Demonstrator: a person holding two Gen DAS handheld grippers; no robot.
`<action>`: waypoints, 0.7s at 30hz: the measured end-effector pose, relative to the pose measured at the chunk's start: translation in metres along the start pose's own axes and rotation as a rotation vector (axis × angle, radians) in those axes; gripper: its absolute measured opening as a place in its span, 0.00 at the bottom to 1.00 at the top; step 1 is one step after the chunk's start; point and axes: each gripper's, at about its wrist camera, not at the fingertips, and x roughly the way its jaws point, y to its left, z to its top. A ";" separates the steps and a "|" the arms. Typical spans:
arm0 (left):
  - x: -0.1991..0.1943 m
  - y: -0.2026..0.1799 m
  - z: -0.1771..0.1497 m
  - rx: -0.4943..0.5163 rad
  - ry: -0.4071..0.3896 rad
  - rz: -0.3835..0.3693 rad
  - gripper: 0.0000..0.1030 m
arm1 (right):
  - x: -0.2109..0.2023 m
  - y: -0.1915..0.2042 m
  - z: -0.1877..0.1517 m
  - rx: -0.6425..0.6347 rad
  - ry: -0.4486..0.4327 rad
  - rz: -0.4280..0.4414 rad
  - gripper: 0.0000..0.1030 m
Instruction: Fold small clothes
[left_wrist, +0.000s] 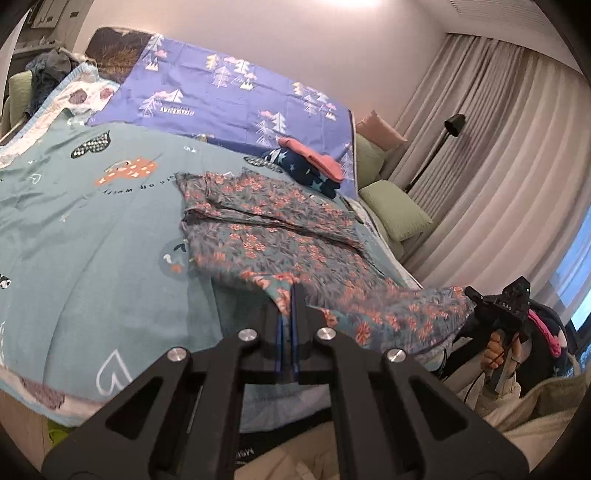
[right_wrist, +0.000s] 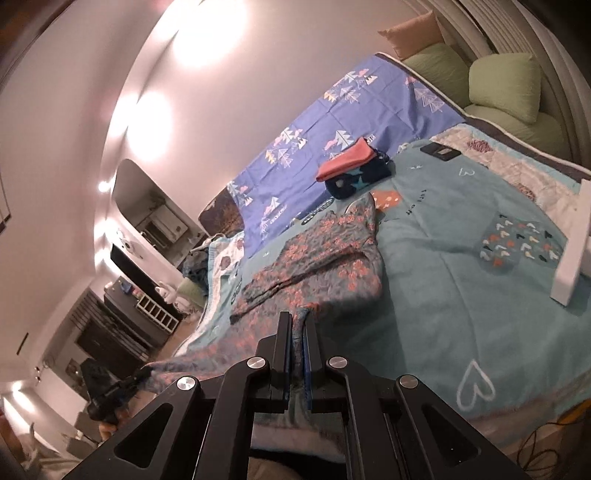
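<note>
- Left gripper (left_wrist: 291, 291) is clamped on the near hem of the floral garment (left_wrist: 273, 236), jaws pressed together with only cloth between them.
- Right gripper (right_wrist: 297, 319) pinches the same hem further along; in the left view it shows at the far right, held in a hand (left_wrist: 496, 350), with the hem stretched between the two tools.
- Garment's near edge hangs lifted off the bed (left_wrist: 92, 229); the rest lies spread on the teal cover, well wrinkled toward the far end.
- Risk: each bite looks thin, right at the edge, so a quick swing forward could pull the cloth out of one jaw and drop that corner.
- Risk: if the two hands rise unevenly or drift apart, the hem goes slack or skews and the fold would likely land crooked.
- Risk: the creases already in the far half may get trapped under the fold and leave a lumpy bundle.
- Risk: carrying the hem too far could nudge the folded stack (left_wrist: 314, 166), pink on navy with stars, which sits just beyond the garment.
- Surface: a soft teal quilt with hearts and prints, a purple sheet (left_wrist: 229, 92) with trees beyond it; soft bedding gives little to press a crease against.
- Room: green pillows (right_wrist: 506, 85) at the bed's edge, pale curtains (left_wrist: 498, 147), a black floor lamp (left_wrist: 452, 125), bright wall lights, shelves and clutter in the dim far corner.
</note>
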 end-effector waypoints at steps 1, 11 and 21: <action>0.007 0.002 0.004 -0.005 0.010 0.007 0.05 | 0.006 -0.001 0.005 0.000 -0.002 0.003 0.04; 0.049 0.030 0.059 -0.099 -0.022 0.000 0.05 | 0.062 0.001 0.066 -0.017 -0.054 0.005 0.05; 0.093 0.037 0.112 -0.101 -0.040 0.007 0.05 | 0.122 0.001 0.113 -0.024 -0.065 -0.005 0.05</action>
